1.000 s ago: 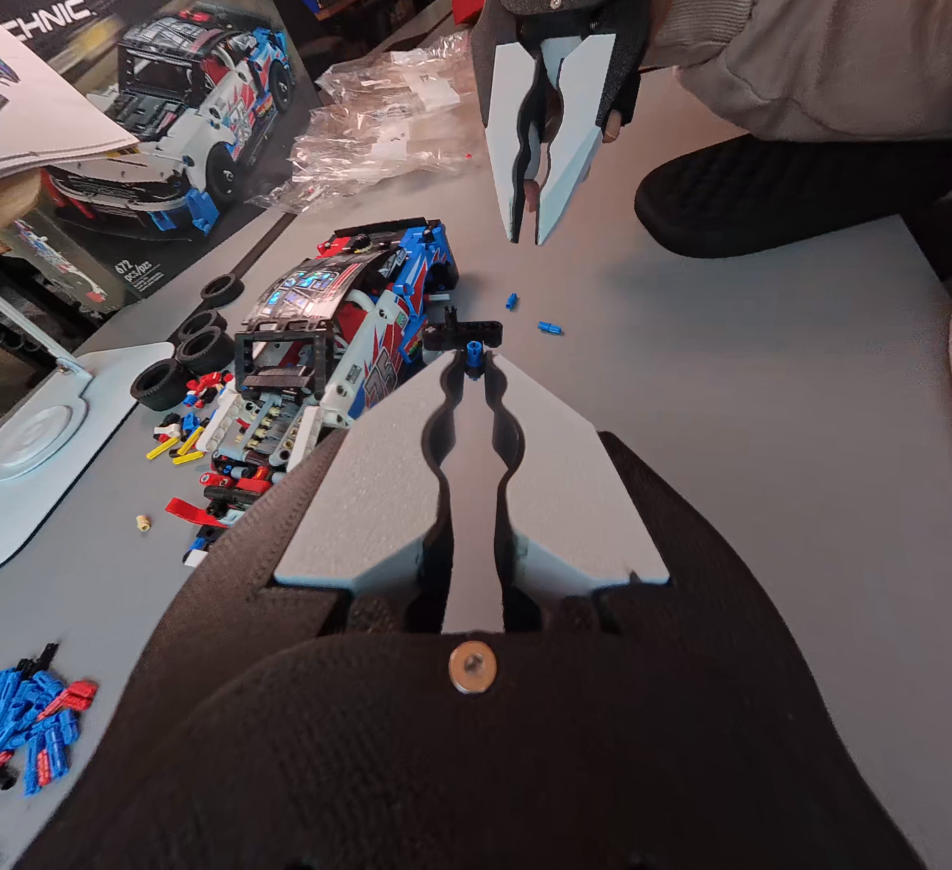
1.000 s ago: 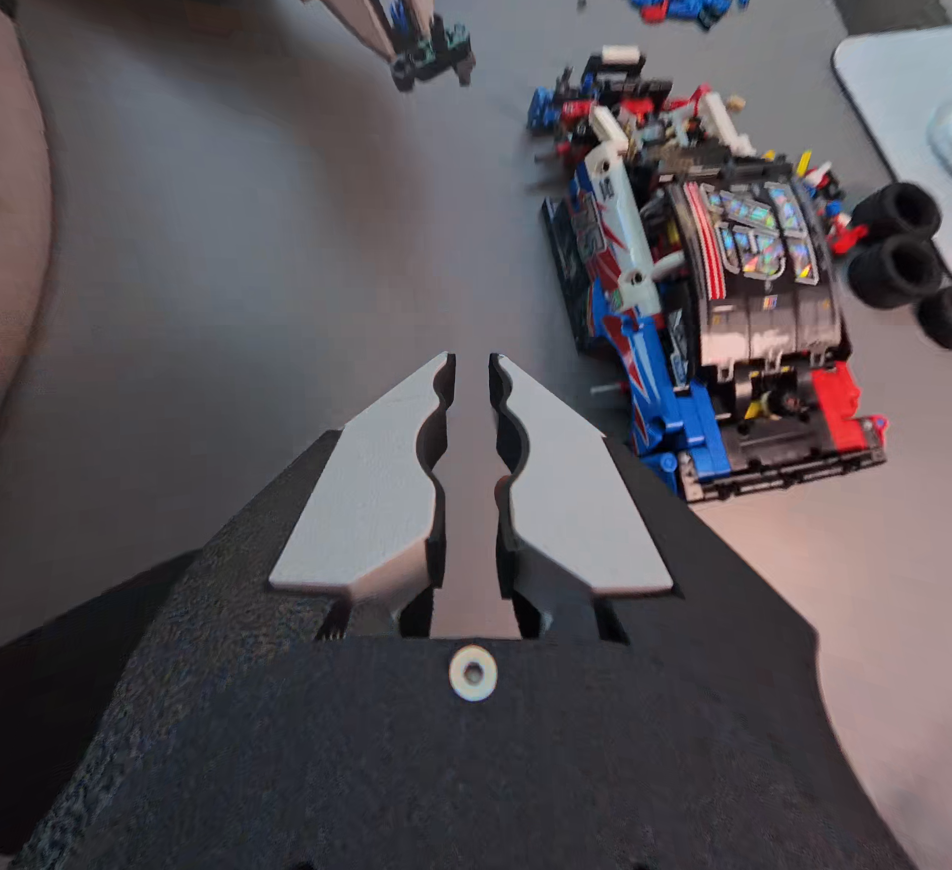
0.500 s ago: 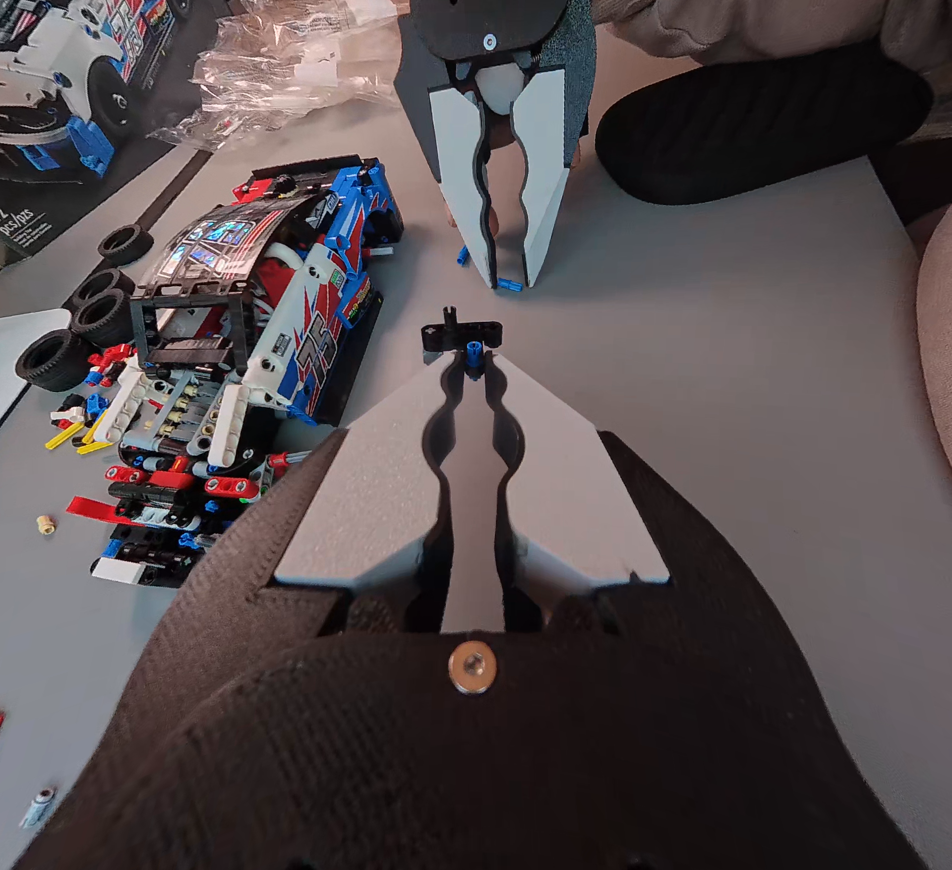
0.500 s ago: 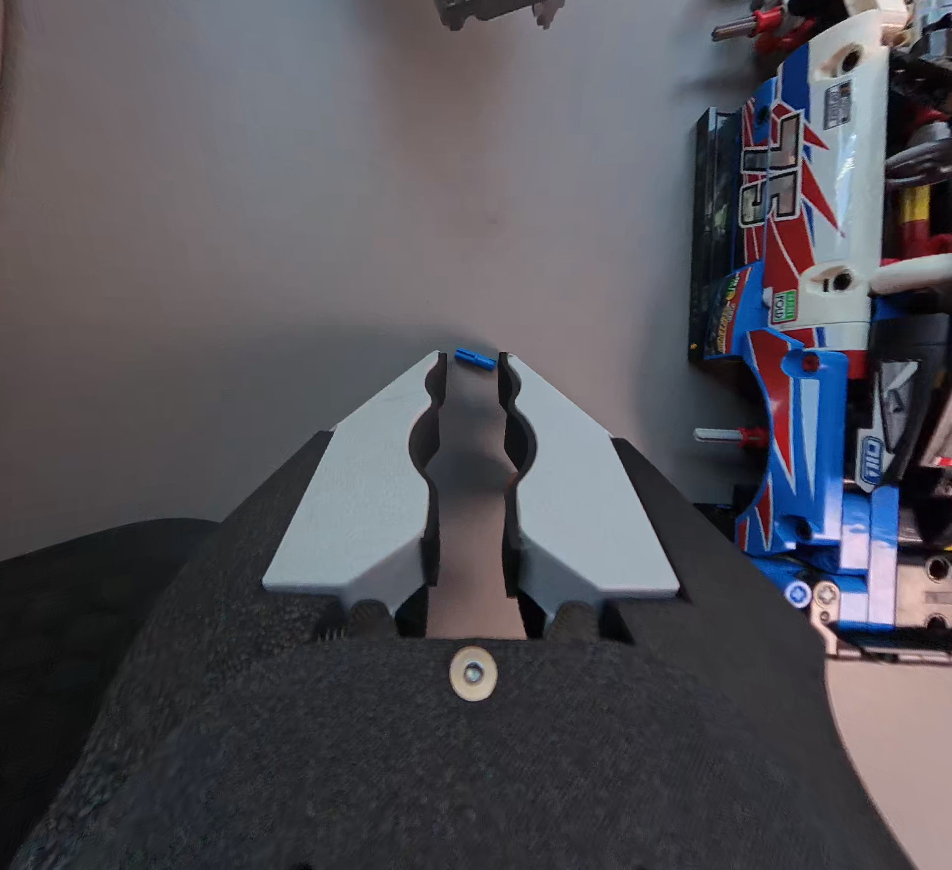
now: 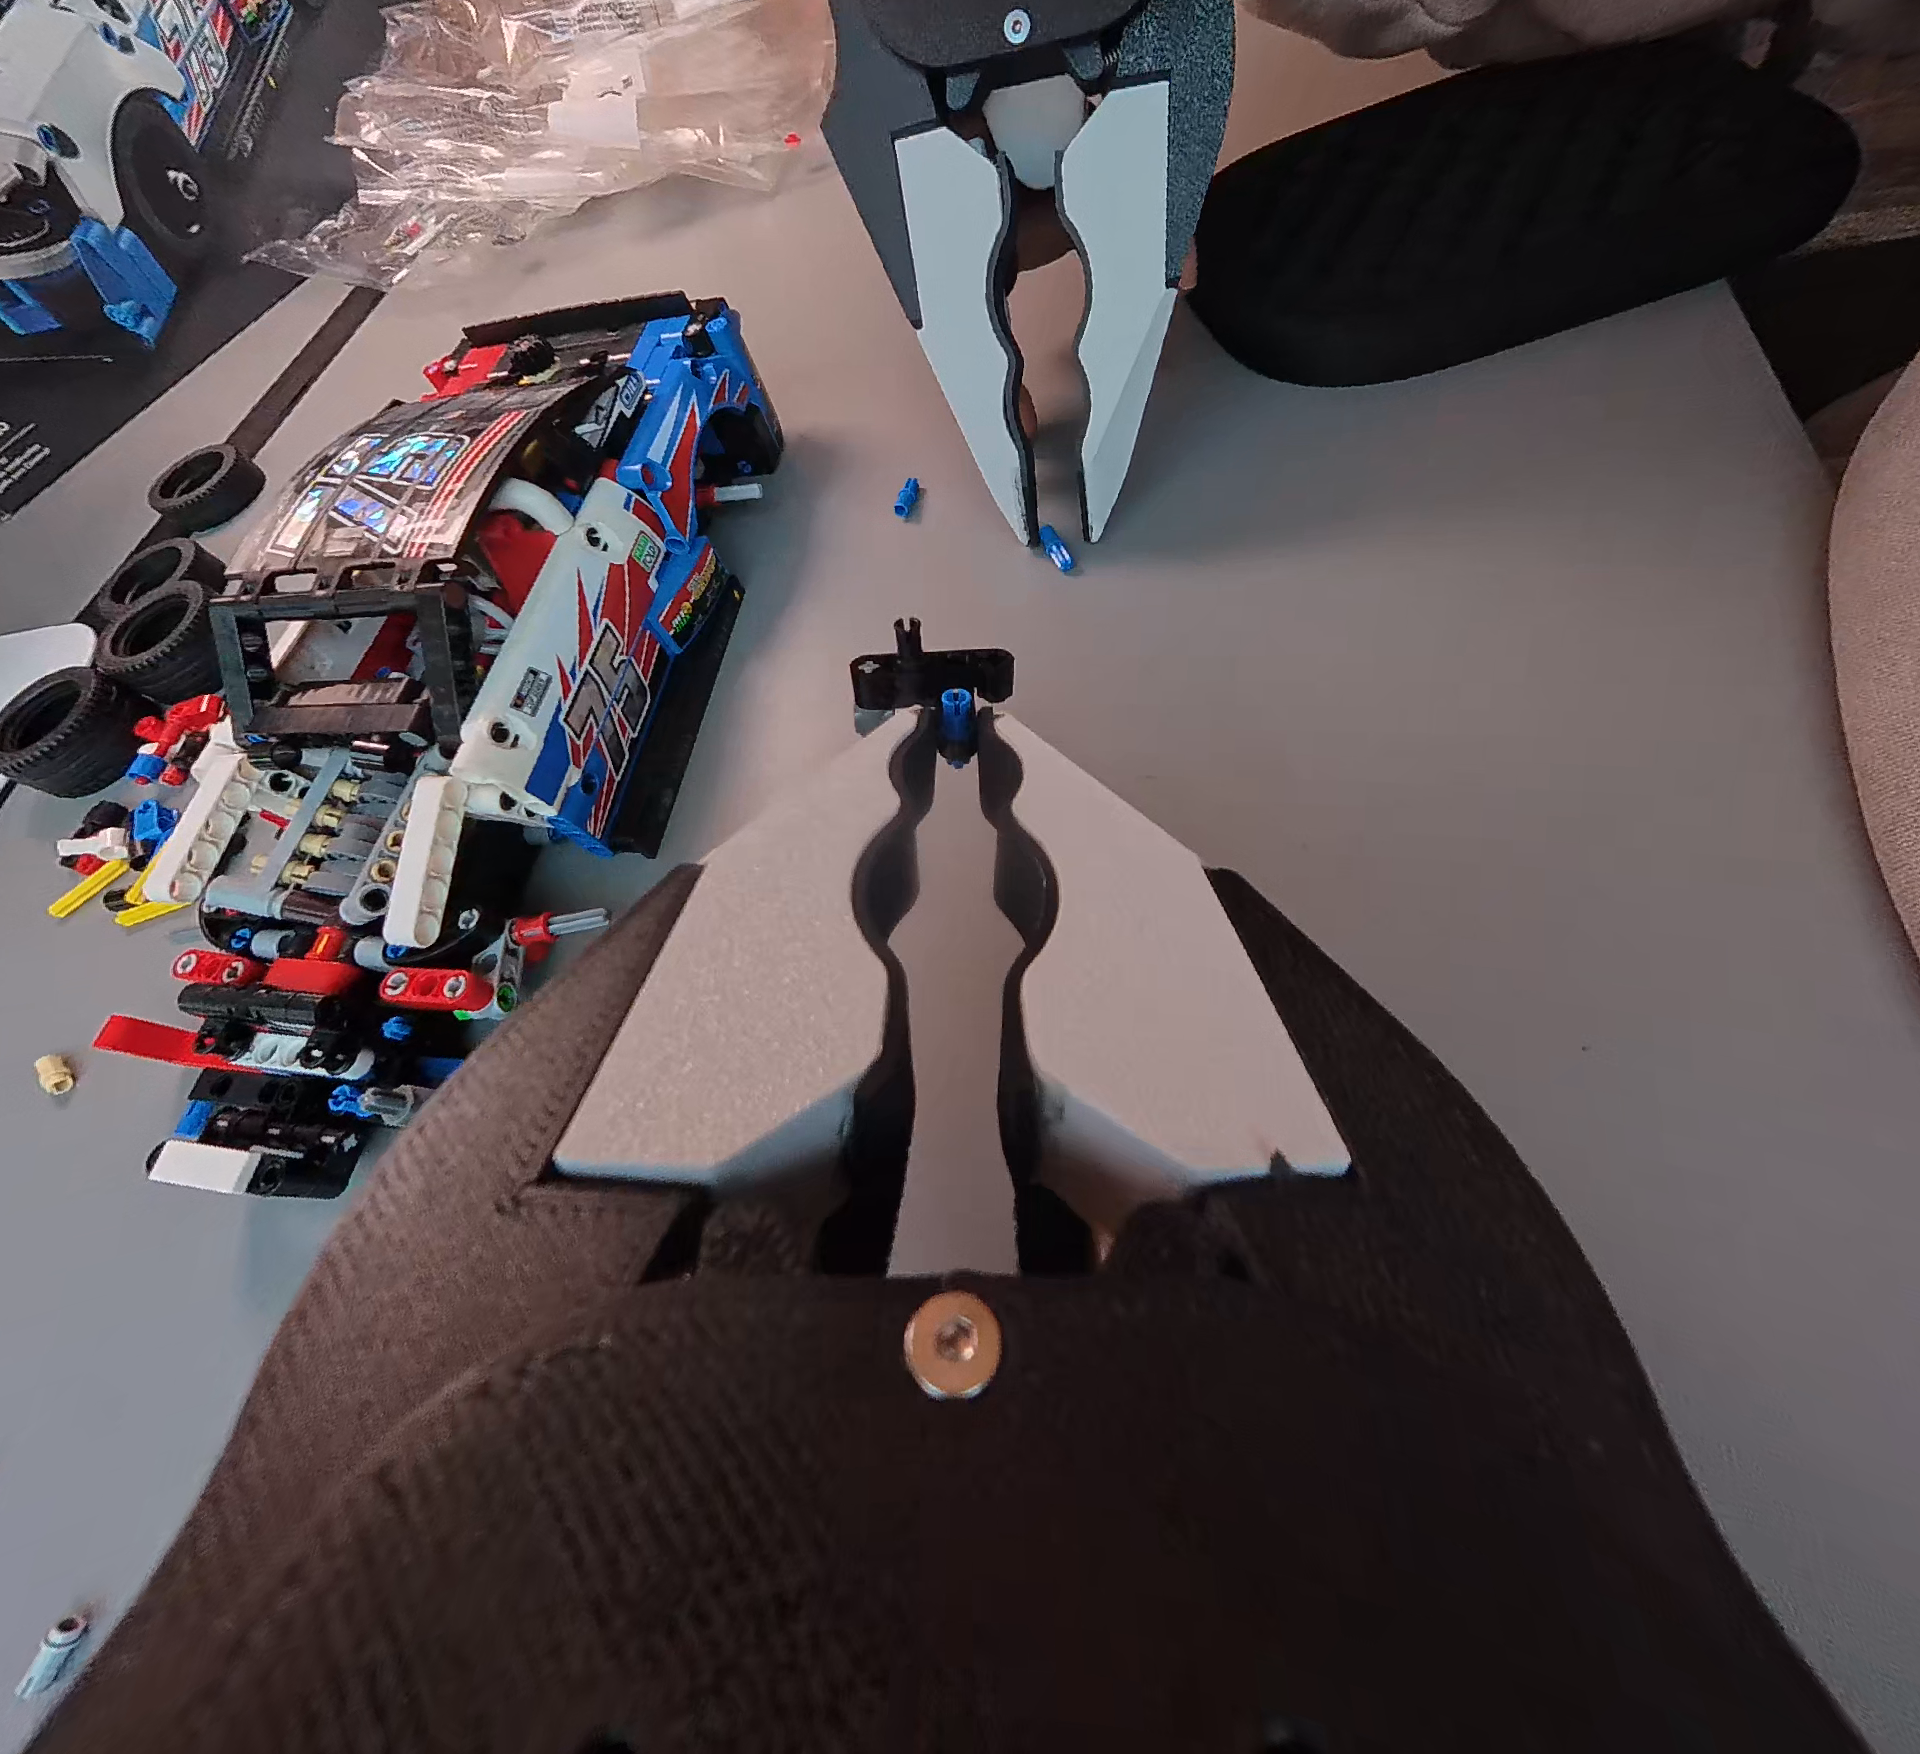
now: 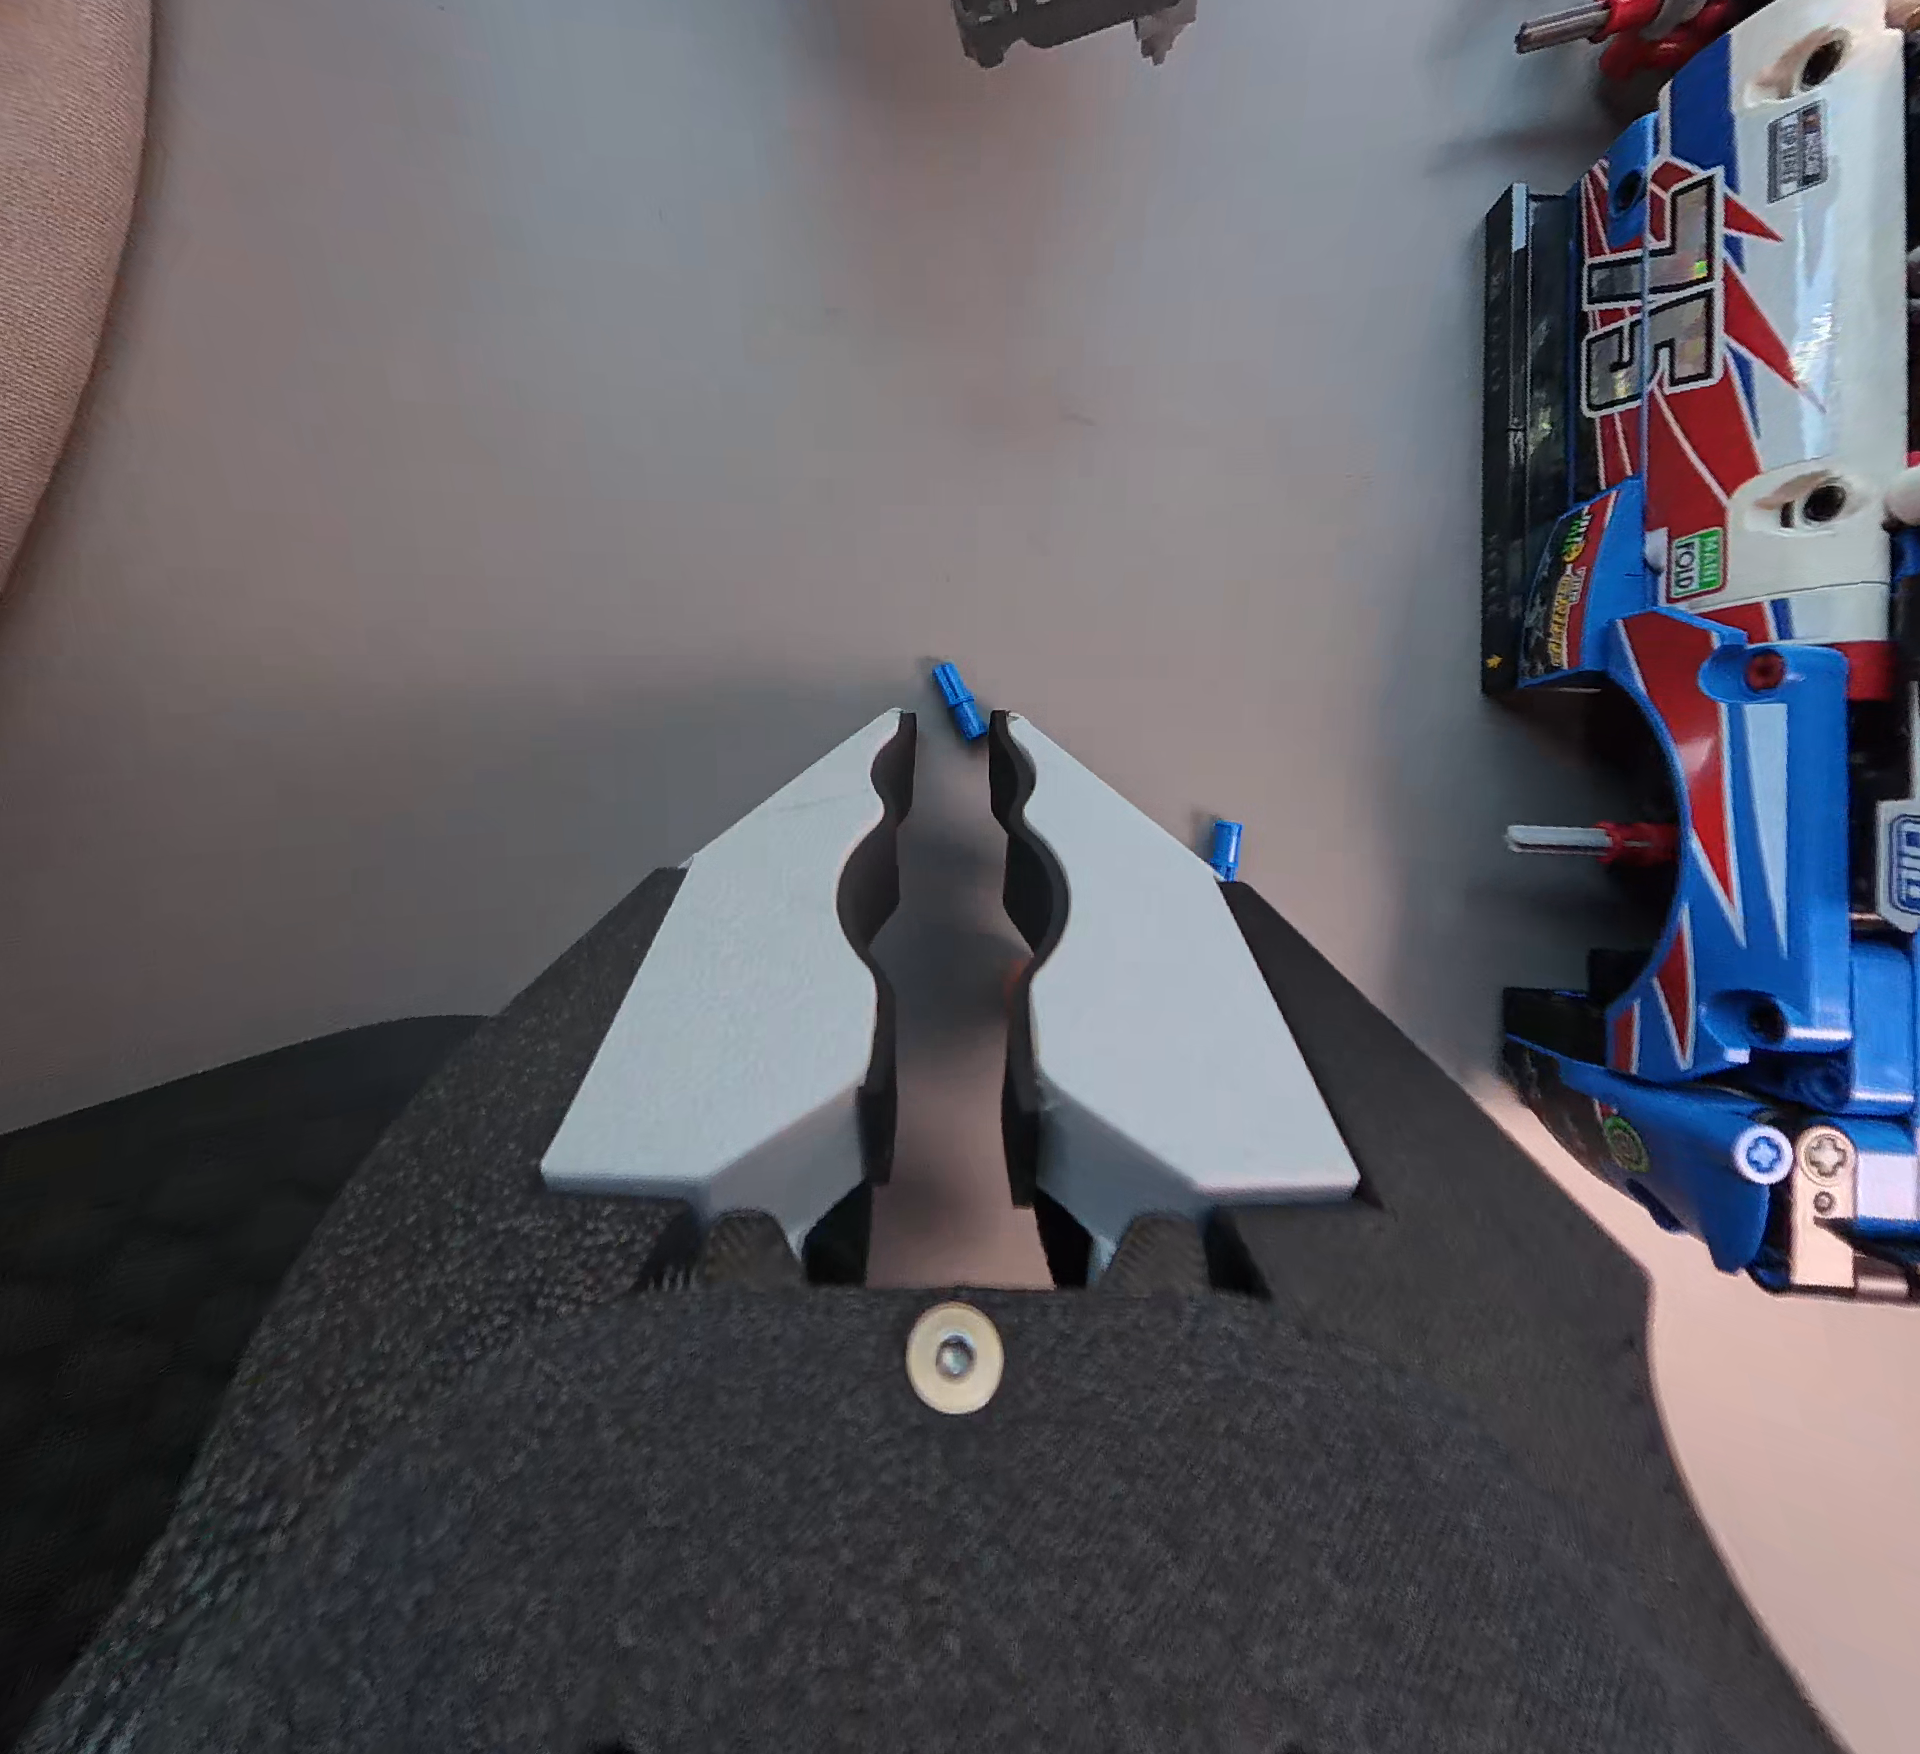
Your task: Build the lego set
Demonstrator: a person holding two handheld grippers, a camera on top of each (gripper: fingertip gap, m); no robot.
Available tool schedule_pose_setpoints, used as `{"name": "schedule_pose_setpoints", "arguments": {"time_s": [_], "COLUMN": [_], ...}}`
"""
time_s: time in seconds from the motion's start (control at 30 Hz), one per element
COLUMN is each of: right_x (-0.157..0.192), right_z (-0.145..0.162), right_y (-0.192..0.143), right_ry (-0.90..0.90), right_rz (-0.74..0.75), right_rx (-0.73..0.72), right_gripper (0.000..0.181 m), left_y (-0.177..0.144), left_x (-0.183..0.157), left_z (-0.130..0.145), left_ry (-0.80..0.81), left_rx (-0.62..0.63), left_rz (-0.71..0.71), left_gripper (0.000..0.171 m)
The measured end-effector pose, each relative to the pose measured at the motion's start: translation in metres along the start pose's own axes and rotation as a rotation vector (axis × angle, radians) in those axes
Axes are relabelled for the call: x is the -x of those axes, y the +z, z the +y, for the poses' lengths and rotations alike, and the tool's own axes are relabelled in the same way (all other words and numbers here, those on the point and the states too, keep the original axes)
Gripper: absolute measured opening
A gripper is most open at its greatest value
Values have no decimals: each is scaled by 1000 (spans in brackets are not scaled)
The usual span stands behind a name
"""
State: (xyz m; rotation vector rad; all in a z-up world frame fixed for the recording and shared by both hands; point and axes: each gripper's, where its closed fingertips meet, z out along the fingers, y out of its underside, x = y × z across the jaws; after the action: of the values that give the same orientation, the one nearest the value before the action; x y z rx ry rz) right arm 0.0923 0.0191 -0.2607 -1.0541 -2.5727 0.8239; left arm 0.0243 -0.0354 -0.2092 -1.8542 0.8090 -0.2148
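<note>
A: Blue pin [image 6: 958,699] lies on the table [image 6: 623,354], just ahead of the right tool [image 6: 951,717], tips slightly parted, empty?

B: Yes, long axis skewed. Left tool [image 5: 951,717] grips the black beam [image 5: 932,674].

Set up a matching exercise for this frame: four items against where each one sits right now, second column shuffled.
Items:
1. black connector piece
2. blue pin
3. loose tyres
4. clear plastic bags

Places:
A. beside the car's far side
B. on the table at the right tool's tips
C. clamped in the left tool
D. in front of the box

Pairs: 1-C, 2-B, 3-A, 4-D
</note>
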Motion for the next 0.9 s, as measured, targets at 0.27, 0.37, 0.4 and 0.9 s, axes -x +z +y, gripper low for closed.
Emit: {"name": "schedule_pose_setpoints", "arguments": {"time_s": [0.27,0.37,0.4,0.9], "right_x": [5,7,8,-2], "right_z": [-2,-5,-6,-51], "right_y": [1,4,4,2], "right_ry": [-13,-19,-24,-186], "right_rz": [11,26,32,210], "right_rx": [-18,-28,-31,51], "right_gripper": [7,6,5,3], "left_y": [1,2,2,9], "left_x": [-2,-3,-3,-10], "left_z": [2,3,3,20], "left_ry": [-11,-11,-11,-112], "left_rx": [9,14,15,140], "left_rz": [14,18,20,63], "left_gripper": [6,6,6,6]}}
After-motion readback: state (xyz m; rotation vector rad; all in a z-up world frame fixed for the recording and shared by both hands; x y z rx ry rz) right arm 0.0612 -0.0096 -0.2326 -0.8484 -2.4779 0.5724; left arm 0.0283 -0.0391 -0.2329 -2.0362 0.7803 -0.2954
